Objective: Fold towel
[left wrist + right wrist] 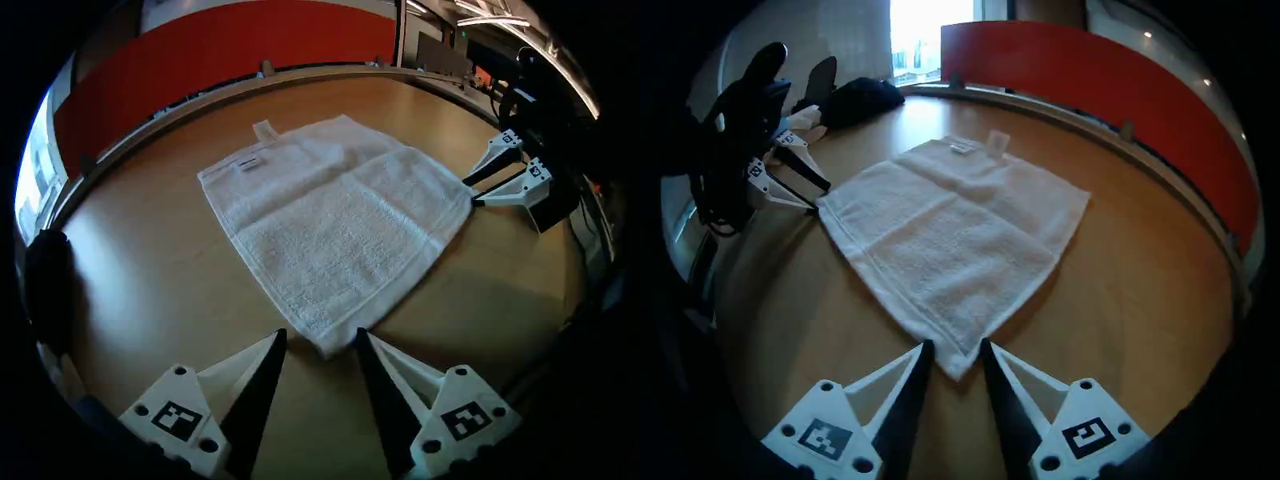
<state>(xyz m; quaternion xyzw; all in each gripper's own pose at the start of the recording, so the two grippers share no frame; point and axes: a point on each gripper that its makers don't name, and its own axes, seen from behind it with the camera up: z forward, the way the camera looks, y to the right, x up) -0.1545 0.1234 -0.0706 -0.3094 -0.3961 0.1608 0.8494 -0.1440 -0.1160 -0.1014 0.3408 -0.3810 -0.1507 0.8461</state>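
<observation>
Tongs low over surface (160,272); we see left tongs (320,340), right tongs (954,348) apart, towel (336,216) corner between each, 12 o'clock.

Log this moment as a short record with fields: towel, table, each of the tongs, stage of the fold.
towel: white, spread flat on the table, label near one corner
table: wood, red panel behind its far edge
left tongs: open, astride one towel corner
right tongs: open, astride an adjacent corner
fold: not yet begun, no corner lifted
</observation>
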